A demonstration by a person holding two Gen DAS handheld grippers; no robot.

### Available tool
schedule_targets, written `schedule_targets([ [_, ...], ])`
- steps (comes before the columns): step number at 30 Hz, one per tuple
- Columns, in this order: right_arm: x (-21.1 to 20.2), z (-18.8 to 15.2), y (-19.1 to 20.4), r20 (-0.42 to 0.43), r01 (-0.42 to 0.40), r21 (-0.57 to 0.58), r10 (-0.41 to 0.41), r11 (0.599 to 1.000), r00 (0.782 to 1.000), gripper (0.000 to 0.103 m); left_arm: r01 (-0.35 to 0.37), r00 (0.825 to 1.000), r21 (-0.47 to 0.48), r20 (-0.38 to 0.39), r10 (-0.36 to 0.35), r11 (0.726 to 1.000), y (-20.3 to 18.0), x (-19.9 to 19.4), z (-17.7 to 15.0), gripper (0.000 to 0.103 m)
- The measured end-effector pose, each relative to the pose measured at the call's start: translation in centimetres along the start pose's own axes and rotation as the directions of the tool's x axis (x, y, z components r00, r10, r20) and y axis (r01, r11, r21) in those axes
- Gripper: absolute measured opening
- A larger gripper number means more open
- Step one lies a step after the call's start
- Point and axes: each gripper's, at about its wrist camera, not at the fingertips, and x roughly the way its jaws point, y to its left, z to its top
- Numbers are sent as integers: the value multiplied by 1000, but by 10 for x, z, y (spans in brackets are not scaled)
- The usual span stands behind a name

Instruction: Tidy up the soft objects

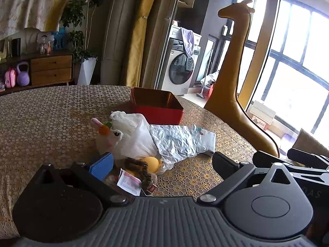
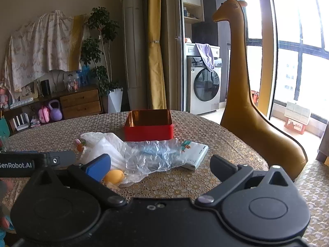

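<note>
sitting near the far edge of the tabletop [image 2: 226, 142], a red box [image 2: 148, 130] stood open, its coppery inside bare as far as both views showed. just in front of it lay the soft pile: a white bag [image 1: 135, 138] holding a plush toy [image 1: 109, 135] whose face and pink ear poked out at the left, and a crinkled clear wrapper [image 2: 152, 154] spread to the right, touching the bag. what the wrapper held could not be made out beyond something bluish. a small white packet [image 2: 194, 154] lay under the wrapper's right end. nearer the cameras, an orange ball [image 1: 151, 163] rested against the bag's lower edge, with a dark braided piece [image 1: 137, 167] and a pink-and-white paper slip [image 1: 129, 183] beside it.

the left tool [image 1: 162, 162] hung low over the near side of the pile, fingers spread wide and gripping nothing; its blue pad [image 1: 102, 165] sat just beside the plush. the right tool [image 2: 160, 164] was likewise spread wide and empty, its blue pad [image 2: 97, 166] close to the ball, the wrapper between its fingers in view. a tall giraffe figure [image 2: 244, 94] stood beyond the tabletop on the right.
</note>
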Motion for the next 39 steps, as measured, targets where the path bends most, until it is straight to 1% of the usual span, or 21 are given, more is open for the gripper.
schedule_targets([
  [13, -3, 2, -4, 10, -28, 20, 27, 999, 1000, 103, 5, 1000, 9, 6, -6, 1000, -4, 0, 0, 103],
  [17, -3, 3, -4, 11, -28, 20, 28, 999, 1000, 103, 15, 1000, 1, -5, -15, 1000, -4, 2, 0, 103],
  [25, -3, 3, -6, 11, -38, 19, 38, 999, 999, 102, 10, 1000, 22, -25, -9, 1000, -8, 7, -3, 103],
  [31, 3, 5, -10, -4, -41, 30, 41, 999, 999, 102, 33, 999, 12, -21, -33, 999, -5, 13, -1, 103],
  [35, 10, 7, -12, -21, -40, 33, 41, 999, 999, 102, 47, 998, 10, -33, -47, 999, -2, 18, 0, 103],
  [39, 18, 9, -12, -33, -54, 22, 54, 998, 998, 100, 35, 999, 13, -32, -34, 999, 0, 26, 3, 103],
])
